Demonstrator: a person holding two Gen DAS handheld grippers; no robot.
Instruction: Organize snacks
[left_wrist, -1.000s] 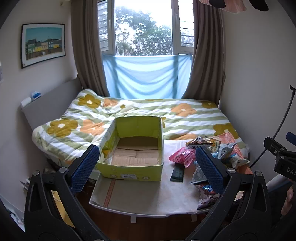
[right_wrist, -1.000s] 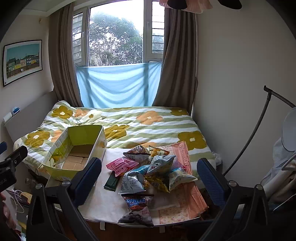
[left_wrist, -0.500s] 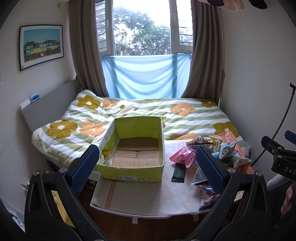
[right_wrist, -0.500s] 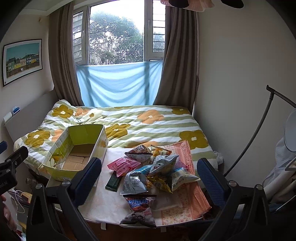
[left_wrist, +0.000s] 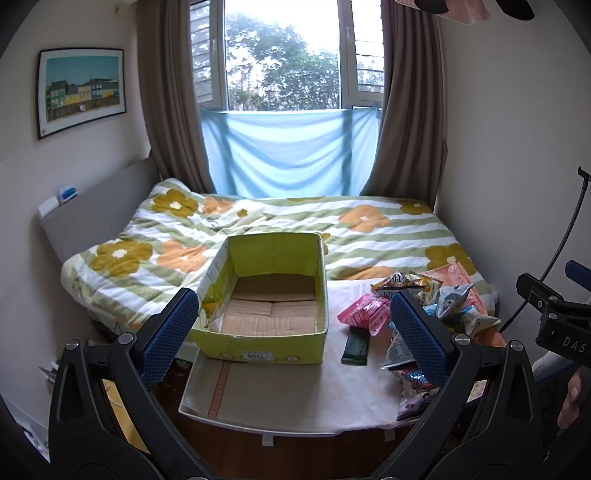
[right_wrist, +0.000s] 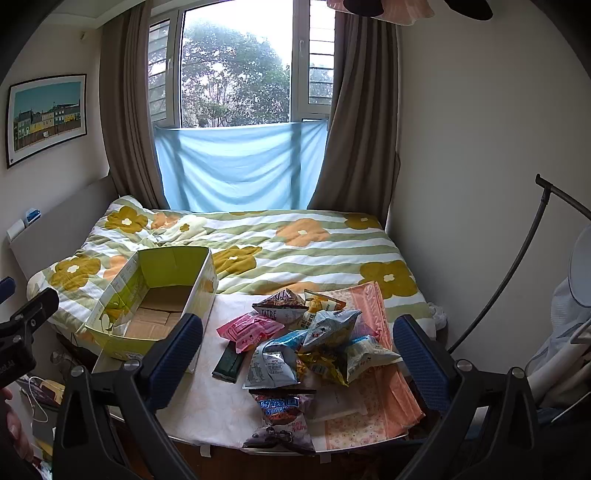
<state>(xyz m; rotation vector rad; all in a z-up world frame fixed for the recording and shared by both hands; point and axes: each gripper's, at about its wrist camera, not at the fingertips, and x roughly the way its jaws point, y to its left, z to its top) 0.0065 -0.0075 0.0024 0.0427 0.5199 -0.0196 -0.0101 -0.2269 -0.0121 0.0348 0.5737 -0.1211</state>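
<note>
Snacks (right_wrist: 306, 343) sit heaped on the table's (left_wrist: 295, 398) right side, beside the empty green box (left_wrist: 266, 299) (presumably their destination). I've got left gripper (left_wrist: 295, 332) and right gripper (right_wrist: 299, 347) spread wide, holding nothing, hovering back for approach.

Green box (left_wrist: 266, 332) open, empty; snack packets (right_wrist: 314, 347) heaped right, beside it.

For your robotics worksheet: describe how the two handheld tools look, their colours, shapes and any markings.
Both the left tool and right tool have black angular frames with silver bolts and two flat fingers faced with dimpled dark-blue pads. White letters "DAS" mark the right tool's black body, seen from the left camera.
</note>
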